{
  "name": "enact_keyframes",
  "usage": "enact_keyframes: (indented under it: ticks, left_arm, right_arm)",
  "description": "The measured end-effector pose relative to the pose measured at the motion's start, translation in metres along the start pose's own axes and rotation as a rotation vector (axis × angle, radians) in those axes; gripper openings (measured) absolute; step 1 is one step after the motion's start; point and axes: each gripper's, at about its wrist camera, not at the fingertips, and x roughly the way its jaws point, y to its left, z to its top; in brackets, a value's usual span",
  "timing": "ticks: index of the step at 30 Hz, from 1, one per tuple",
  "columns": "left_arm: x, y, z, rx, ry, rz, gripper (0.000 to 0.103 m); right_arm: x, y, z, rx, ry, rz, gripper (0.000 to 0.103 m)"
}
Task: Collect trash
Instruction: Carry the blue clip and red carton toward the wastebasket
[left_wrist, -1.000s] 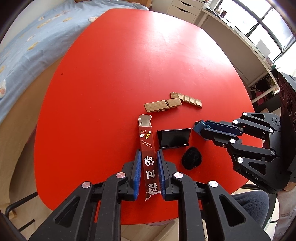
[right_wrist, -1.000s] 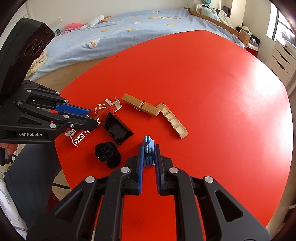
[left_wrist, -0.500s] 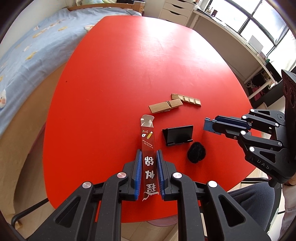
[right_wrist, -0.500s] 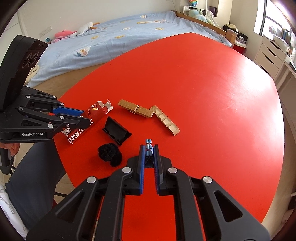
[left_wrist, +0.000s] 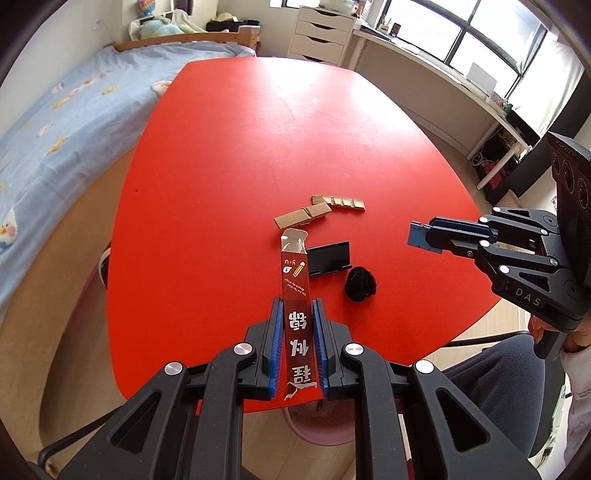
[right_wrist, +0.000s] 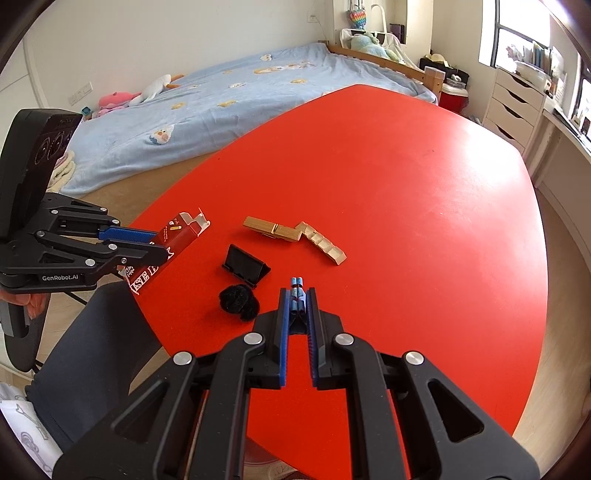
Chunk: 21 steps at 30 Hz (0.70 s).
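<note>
My left gripper is shut on a long red carton with an open white flap, held above the near edge of the red table. The carton also shows in the right wrist view. My right gripper is shut on a small blue piece, held above the table; the piece shows in the left wrist view. On the table lie a black stand, a black fuzzy ball and wooden blocks.
A pink bin shows below the table's near edge under my left gripper. A bed with blue bedding lies beyond the table. White drawers and a desk by the window stand at the far side.
Both grippers have risen and pulled back toward the near edge with their loads. The table objects look smaller and farther.
</note>
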Motion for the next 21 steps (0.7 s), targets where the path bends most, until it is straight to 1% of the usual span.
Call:
enact_keyframes:
  ticks: [8, 13, 21]
  left_arm:
    - [-0.030, -0.016, -0.014, 0.073, -0.040, -0.040, 0.016]
    - [-0.041, -0.029, -0.024, 0.111, -0.052, -0.076, 0.016]
    - [-0.052, -0.043, -0.045, 0.144, -0.062, -0.128, 0.016]
  right_arm:
    - [-0.046, 0.012, -0.018, 0.041, -0.079, -0.011, 0.008]
    - [-0.074, 0.026, -0.036, 0.063, -0.129, -0.021, 0.008]
    - [-0.100, 0.047, -0.066, 0.104, -0.152, -0.020, 0.008]
